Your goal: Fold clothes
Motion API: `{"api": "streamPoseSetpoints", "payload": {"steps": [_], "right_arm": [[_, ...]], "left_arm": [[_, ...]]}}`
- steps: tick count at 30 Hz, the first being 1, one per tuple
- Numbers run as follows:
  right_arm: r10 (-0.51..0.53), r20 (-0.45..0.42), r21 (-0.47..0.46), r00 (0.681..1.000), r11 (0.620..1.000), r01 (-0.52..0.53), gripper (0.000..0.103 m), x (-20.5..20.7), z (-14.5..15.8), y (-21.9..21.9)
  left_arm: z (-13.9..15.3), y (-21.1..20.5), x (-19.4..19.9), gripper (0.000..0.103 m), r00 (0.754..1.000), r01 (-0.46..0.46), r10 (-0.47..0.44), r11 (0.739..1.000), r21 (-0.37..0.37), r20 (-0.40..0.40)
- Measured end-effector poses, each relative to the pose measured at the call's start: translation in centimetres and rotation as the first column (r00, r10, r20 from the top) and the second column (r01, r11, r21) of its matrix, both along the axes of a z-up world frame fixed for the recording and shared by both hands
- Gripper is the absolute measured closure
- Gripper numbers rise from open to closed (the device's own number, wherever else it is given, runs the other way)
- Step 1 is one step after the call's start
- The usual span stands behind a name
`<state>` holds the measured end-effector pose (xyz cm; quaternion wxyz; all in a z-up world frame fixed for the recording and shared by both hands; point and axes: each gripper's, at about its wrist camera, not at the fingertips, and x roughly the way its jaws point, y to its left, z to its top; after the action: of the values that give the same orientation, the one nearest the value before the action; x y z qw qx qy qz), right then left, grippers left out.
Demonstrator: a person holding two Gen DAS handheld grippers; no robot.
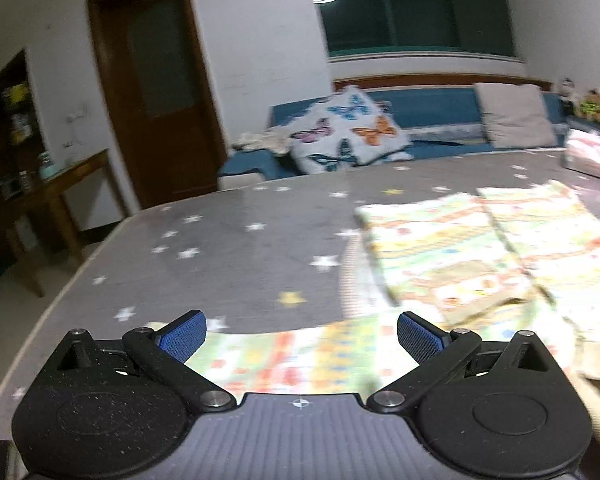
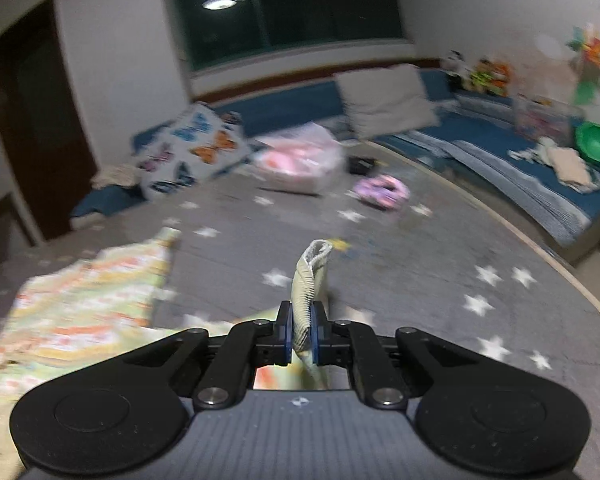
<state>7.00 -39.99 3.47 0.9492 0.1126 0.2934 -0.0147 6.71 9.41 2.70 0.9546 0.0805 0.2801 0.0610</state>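
A pastel patterned garment [image 1: 480, 248] lies spread on the grey star-print table cover [image 1: 240, 248], partly folded, its near edge running under my left gripper [image 1: 302, 338]. The left gripper is open and empty just above that edge. My right gripper [image 2: 301, 334] is shut on the garment's ribbed cuff [image 2: 310, 280], which sticks up between the blue pads. The rest of the garment [image 2: 80, 308] lies to the left of the right gripper.
A plastic bag of pink things [image 2: 300, 160] and a purple item [image 2: 382, 192] lie at the table's far side. A blue sofa [image 1: 428, 120] with a butterfly cushion [image 1: 348, 128] stands behind. A wooden side table [image 1: 56, 200] stands left, near the door.
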Motion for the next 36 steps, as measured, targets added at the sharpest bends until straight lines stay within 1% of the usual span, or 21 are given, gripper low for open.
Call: {"api": "streamPoseSetpoints", "payload": {"steps": [4, 8, 12, 15, 19, 22, 26, 30, 32, 33, 35, 36], "right_arm": [[0.108, 0.049, 0.036, 0.993, 0.993, -0.110, 0.095, -0.3, 2.6, 2.8], [0.217, 0.093, 0.075, 0.972, 0.972, -0.225, 0.095, -0.1, 4.9, 6.1], [0.311, 0.126, 0.093, 0.942, 0.942, -0.324, 0.095, 0.4, 6.5, 9.4], [0.384, 0.153, 0.092, 0.910, 0.912, -0.400, 0.095, 0.9, 7.7, 12.6], [0.463, 0.167, 0.076, 0.870, 0.874, -0.480, 0.095, 1.4, 8.6, 16.5], [0.509, 0.167, 0.074, 0.844, 0.847, -0.526, 0.095, 1.7, 8.7, 18.9], [0.551, 0.162, 0.084, 0.818, 0.819, -0.568, 0.095, 1.8, 8.6, 21.4], [0.590, 0.139, 0.104, 0.795, 0.790, -0.605, 0.094, 2.1, 7.8, 23.5], [0.607, 0.124, 0.111, 0.785, 0.778, -0.619, 0.089, 2.0, 7.1, 24.4], [0.613, 0.117, 0.111, 0.781, 0.774, -0.624, 0.085, 2.0, 6.9, 24.5], [0.625, 0.102, 0.111, 0.774, 0.766, -0.633, 0.084, 1.8, 6.5, 24.7], [0.631, 0.095, 0.111, 0.770, 0.762, -0.638, 0.080, 1.8, 6.3, 24.8]], "left_arm": [[-0.5, -3.1, -0.3, 0.000, 0.997, 0.076, -0.076, 0.997, 0.003, -0.004], [-0.7, -5.6, -1.0, 0.000, 0.989, 0.146, -0.146, 0.989, -0.005, 0.007], [-1.1, -7.5, -1.7, 0.000, 0.979, 0.203, -0.202, 0.979, -0.004, 0.011], [-1.4, -8.3, -2.1, 0.000, 0.972, 0.233, -0.233, 0.972, -0.008, 0.012], [-1.7, -8.9, -2.6, 0.000, 0.966, 0.256, -0.256, 0.967, -0.009, 0.016], [-1.9, -9.1, -2.9, 0.000, 0.963, 0.269, -0.269, 0.963, -0.008, 0.019], [-2.0, -9.0, -3.2, 0.000, 0.962, 0.272, -0.272, 0.962, -0.012, 0.019], [-2.2, -8.5, -3.3, 0.000, 0.966, 0.259, -0.259, 0.966, -0.017, 0.014], [-2.2, -8.2, -3.3, 0.000, 0.969, 0.246, -0.246, 0.969, -0.020, 0.012], [-2.2, -8.0, -3.4, 0.000, 0.971, 0.239, -0.239, 0.971, -0.019, 0.011], [-2.2, -7.6, -3.4, 0.000, 0.974, 0.228, -0.228, 0.974, -0.017, 0.011], [-2.1, -7.4, -3.5, 0.000, 0.975, 0.223, -0.222, 0.975, -0.015, 0.011]]}}
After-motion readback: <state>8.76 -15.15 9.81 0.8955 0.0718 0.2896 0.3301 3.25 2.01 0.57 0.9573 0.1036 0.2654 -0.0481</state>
